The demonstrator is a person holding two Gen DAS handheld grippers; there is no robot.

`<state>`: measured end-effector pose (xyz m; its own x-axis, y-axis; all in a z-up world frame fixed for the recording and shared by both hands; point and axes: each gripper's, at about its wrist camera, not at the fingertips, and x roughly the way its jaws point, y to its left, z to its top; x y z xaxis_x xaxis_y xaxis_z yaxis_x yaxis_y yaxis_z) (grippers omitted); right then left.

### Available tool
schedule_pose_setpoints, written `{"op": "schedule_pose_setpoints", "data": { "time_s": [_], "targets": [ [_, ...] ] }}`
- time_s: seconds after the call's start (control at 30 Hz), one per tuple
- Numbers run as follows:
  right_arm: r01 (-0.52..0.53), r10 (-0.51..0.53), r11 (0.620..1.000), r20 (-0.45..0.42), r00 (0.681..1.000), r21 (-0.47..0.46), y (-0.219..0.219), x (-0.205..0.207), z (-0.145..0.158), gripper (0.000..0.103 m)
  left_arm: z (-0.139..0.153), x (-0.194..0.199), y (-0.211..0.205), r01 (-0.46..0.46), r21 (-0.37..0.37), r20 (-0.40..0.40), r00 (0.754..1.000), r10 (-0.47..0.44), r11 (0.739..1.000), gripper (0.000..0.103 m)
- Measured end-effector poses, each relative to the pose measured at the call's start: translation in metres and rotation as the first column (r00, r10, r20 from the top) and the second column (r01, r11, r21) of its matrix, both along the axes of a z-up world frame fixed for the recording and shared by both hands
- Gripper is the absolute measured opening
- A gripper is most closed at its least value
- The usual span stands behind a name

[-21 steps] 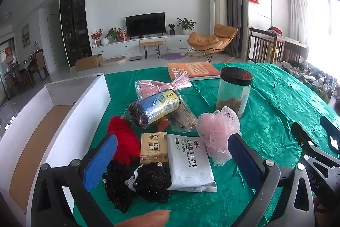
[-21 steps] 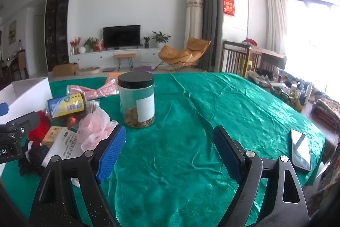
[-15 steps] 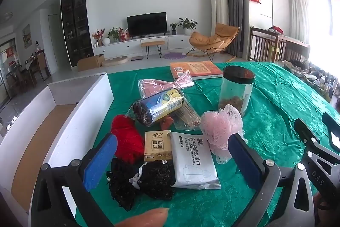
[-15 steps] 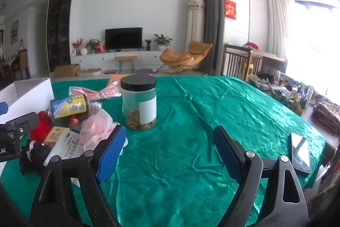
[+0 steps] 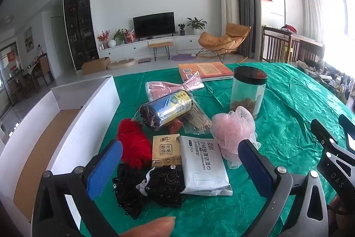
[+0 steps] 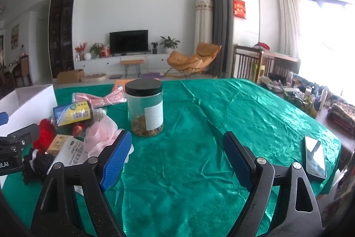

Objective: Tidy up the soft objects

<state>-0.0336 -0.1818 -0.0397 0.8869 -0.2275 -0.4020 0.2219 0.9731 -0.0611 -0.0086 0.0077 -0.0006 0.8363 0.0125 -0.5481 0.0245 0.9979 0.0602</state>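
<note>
Soft things lie clustered on the green tablecloth (image 5: 288,103): a red knit bundle (image 5: 133,143), black lace fabric (image 5: 153,188), a white wet-wipes pack (image 5: 204,166), a small tissue pack (image 5: 166,150) and a pink mesh sponge (image 5: 233,132). My left gripper (image 5: 177,170) hovers just short of the black fabric and wipes, open and holding nothing. In the right wrist view my right gripper (image 6: 175,159) stands open over bare cloth, with the pink sponge (image 6: 102,137) beside its left finger and the wipes pack (image 6: 71,152) further left.
A white open box (image 5: 66,137) stands along the table's left side. A clear jar with a black lid (image 6: 145,108), a wrapped cylinder (image 5: 166,110), a pink bagged item (image 5: 173,88) and a book (image 5: 206,71) sit further back. A phone (image 6: 315,157) lies at the right edge.
Both views have drifted slightly, so the objects sit a little further right and lower in the frames. Both grippers stay open and nothing has been picked up.
</note>
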Motion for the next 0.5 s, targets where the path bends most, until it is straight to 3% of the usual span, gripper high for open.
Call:
{"op": "schedule_pose_setpoints", "data": {
  "time_s": [0.5],
  "targets": [
    [-0.006, 0.006, 1.0, 0.0, 1.0, 0.007, 0.0001, 0.0033, -0.0029, 0.087, -0.0063, 0.0013, -0.0021, -0.001, 0.009, -0.019, 1.0, 0.001, 1.0, 0.103]
  ]
}}
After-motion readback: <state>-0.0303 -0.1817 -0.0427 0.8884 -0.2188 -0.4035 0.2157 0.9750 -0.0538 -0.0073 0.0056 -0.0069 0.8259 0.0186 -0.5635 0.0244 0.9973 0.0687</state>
